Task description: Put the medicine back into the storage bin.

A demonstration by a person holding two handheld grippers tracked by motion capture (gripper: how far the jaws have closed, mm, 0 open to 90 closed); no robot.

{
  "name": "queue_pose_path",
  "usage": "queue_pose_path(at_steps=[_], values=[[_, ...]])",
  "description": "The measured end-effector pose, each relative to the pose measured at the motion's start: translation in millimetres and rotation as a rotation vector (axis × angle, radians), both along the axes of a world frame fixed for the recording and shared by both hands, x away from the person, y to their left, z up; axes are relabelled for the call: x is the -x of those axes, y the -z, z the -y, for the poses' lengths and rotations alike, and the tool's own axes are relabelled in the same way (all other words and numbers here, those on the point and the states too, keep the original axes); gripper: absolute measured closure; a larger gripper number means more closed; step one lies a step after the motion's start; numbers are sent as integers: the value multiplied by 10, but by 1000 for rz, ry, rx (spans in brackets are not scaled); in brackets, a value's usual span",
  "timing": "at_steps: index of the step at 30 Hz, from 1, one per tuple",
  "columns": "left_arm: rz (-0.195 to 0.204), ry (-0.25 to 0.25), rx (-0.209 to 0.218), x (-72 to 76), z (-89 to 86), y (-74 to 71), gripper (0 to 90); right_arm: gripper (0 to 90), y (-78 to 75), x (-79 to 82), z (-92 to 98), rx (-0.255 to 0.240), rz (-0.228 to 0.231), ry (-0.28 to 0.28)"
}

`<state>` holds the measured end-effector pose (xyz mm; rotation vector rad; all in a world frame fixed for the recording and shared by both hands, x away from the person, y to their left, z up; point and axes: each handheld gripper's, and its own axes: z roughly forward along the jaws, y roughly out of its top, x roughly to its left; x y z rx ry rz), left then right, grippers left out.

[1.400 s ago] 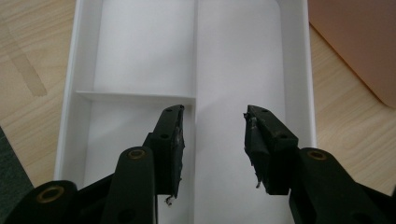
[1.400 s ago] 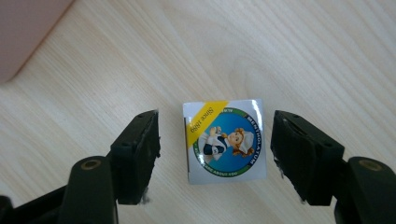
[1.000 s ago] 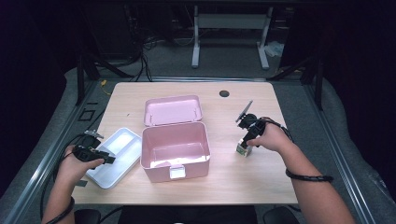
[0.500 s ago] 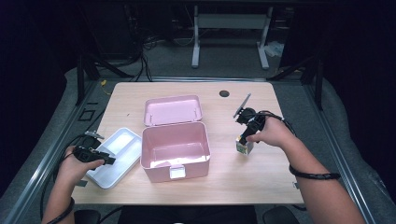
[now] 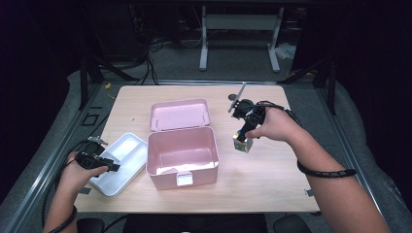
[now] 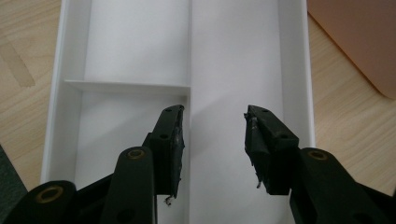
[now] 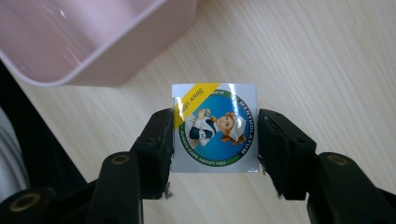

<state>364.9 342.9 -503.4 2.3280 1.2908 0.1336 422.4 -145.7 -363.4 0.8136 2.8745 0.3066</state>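
My right gripper (image 5: 244, 135) is shut on a small square box (image 5: 241, 143) with a blue-and-green cartoon label. It holds the box off the wooden table (image 5: 272, 179), just right of the open pink case (image 5: 182, 158). In the right gripper view the jaws press both sides of the box (image 7: 215, 128), with the case's rim (image 7: 84, 51) at the upper left. My left gripper (image 5: 112, 167) rests low over the white divided tray (image 5: 124, 155) at the table's left. Its jaws stand open with nothing between them (image 6: 214, 119), above the tray's long compartment (image 6: 233, 56).
The pink case's lid (image 5: 180, 114) lies tipped back behind it. A corner of the case (image 6: 359, 37) sits close to the tray's right side. Metal stands and cables are on the floor beyond the table's far edge (image 5: 194, 87).
My right gripper has risen from the table with the small box and moved a little toward the pink case. The left gripper has stayed over the tray.
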Motion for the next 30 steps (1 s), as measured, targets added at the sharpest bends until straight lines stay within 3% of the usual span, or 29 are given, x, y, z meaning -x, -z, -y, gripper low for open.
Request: queue_pose_path(at_steps=[3,9,14,15,17,19,21,30], values=[[2,-2,2,2,-3,-4,569,469,-80,10,-61,-3,-12,-18],[-1,3,2,-1,13,1,569,469,-343,94,-333,-17,15,-91],[1,11,2,-4,19,0,571,470,-437,134,-492,-33,13,-134],[1,8,4,-3,17,0,571,470,-455,168,-582,-55,34,-156],[1,8,5,-4,15,2,572,470,-472,188,-631,-46,38,-167],[-2,7,5,-6,12,9,572,470,-467,225,-767,-76,29,-207],[-4,8,4,-6,12,11,572,470,-466,229,-808,-75,20,-220],[-4,14,-3,-7,7,18,572,470,-286,264,-1090,-89,12,-279]])
